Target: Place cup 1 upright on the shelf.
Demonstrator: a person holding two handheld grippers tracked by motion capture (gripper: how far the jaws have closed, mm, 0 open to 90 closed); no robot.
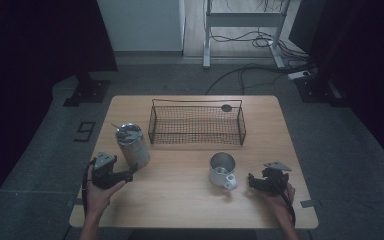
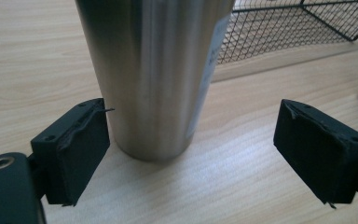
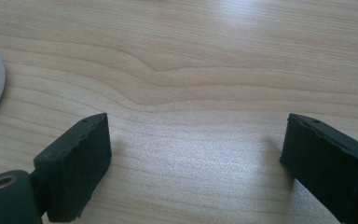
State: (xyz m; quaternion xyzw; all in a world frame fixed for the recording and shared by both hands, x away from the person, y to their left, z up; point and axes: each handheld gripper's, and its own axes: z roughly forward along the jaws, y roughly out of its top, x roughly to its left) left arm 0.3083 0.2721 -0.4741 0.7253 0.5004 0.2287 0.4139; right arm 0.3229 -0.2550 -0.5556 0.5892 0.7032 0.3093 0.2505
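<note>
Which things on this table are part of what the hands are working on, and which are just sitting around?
In hand:
- tall brushed-steel tumbler, between the open left claw jaws
- short steel mug with handle, nearest the open right claw

Lying about:
- black wire mesh basket
- light wooden table

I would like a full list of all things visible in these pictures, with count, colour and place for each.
steel tumbler: 1, silver, left part of the table, upright, lid on top
metal mug: 1, silver with pale handle, right of centre, upright, open top
wire basket: 1, black, far middle of the table
table: 1, light wood, centre of the high view
desk frame: 1, white, on the floor beyond the table
cables: several, dark, on the floor beyond the table
left gripper: 1, black, jaws open, the tumbler's base between them, one pad close to it
right gripper: 1, black, jaws open over bare wood, beside the mug
</note>
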